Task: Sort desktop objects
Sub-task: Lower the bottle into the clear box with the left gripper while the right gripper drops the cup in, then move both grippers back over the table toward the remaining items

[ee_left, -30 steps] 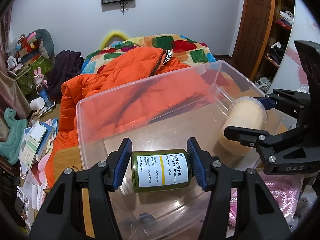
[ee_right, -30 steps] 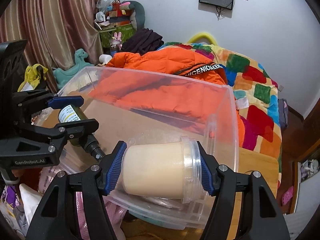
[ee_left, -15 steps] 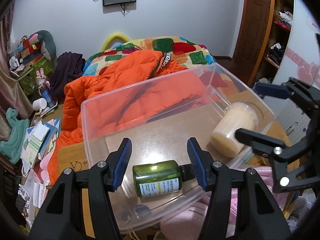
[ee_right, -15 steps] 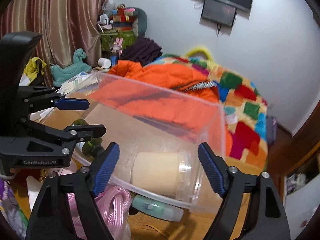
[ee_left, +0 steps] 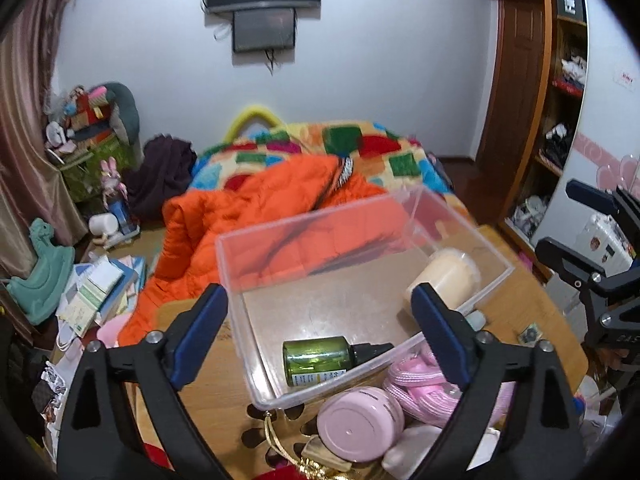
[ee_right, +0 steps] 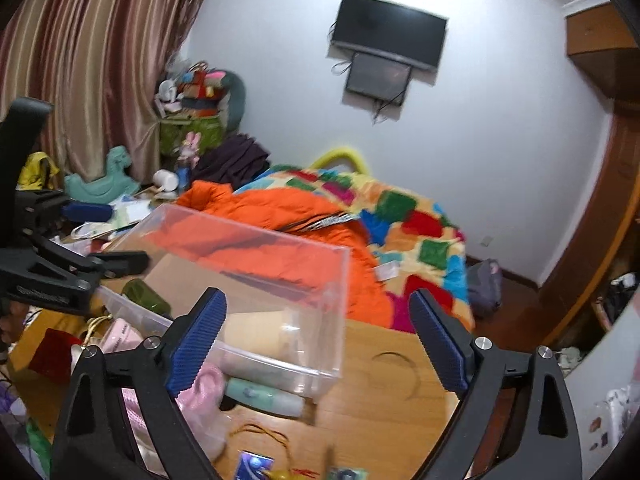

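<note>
pink jar [ee_left: 360,424] only in left wrist view

Storage bin [ee_left: 240,264]: clear, smooth, glossy plastic. Green bottle [ee_left: 316,356]: glossy, translucent, with paper label. Cream jar [ee_left: 444,276]: matt, frosted plastic. Pink jar lid [ee_left: 358,424]: smooth, satin plastic. Pink cord [ee_left: 416,384]: braided cloth. Tabletop [ee_right: 392,412]: smooth wood. Gripper pads [ee_right: 200,336]: ribbed blue rubber.

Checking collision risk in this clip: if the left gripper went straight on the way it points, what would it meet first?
Most likely the clear plastic bin, about at its floor beyond the green bottle. The left gripper, jaws opening and holding nothing, angles down into it. Depth is uncertain.
</note>
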`<state>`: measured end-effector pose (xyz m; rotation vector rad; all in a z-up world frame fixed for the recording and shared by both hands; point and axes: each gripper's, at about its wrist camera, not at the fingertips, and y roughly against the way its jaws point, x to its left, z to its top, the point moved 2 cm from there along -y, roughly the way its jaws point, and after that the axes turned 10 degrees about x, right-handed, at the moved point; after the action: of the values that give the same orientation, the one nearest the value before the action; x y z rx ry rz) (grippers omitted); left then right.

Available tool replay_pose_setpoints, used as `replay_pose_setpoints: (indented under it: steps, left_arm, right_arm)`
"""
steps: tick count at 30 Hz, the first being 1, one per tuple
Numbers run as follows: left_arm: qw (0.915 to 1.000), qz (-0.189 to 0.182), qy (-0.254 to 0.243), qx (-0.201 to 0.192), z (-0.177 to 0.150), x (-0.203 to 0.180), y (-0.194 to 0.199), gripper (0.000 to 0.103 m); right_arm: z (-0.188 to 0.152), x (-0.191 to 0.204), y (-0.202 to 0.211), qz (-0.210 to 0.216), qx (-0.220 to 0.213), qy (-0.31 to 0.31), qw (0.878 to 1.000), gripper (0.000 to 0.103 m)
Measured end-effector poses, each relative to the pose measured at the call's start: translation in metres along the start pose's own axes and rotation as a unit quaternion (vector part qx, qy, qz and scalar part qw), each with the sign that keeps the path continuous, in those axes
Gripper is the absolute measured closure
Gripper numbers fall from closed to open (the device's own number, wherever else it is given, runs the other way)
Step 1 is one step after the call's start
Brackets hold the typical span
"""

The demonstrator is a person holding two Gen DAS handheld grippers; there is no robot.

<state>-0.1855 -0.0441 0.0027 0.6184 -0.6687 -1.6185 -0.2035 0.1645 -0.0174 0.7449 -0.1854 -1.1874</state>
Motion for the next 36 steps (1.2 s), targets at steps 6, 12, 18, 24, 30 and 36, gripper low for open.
replay_pose_setpoints:
  steps: [6, 12, 18, 24, 30, 36]
  left_arm:
    - [0.9989, 0.013, 0.013, -0.043, -0.006, 0.005, 0.038, 0.002]
    - [0.9977, 0.015, 0.025, -0.06, -0.025, 0.014, 0.061, 0.001]
    - [0.9967, 0.03, 0.021, -0.072, -0.053, 0.023, 0.07, 0.001]
    - [0.9967, 0.032, 0.038, -0.064, -0.083, 0.033, 0.076, 0.001]
    - [0.9982, 0.036, 0.038, -0.029, -0.113, 0.034, 0.067, 0.001]
    - [0.9992, 0.039, 0.01, 0.007, -0.135, 0.02, 0.045, 0.001]
  right_arm:
    - [-0.009, -0.02, 0.029, 0.0, -0.019, -0.035, 0.999, 0.0]
    - [-0.026, -0.031, 0.038, -0.011, 0.0, -0.047, 0.999, 0.0]
    - [-0.045, -0.045, 0.046, -0.007, 0.007, -0.077, 0.997, 0.0]
    - [-0.071, -0.054, 0.056, -0.02, 0.013, -0.089, 0.996, 0.0]
    - [-0.099, -0.066, 0.053, -0.013, 0.034, -0.113, 0.993, 0.0]
    - [-0.128, -0.076, 0.036, -0.004, 0.075, -0.141, 0.987, 0.0]
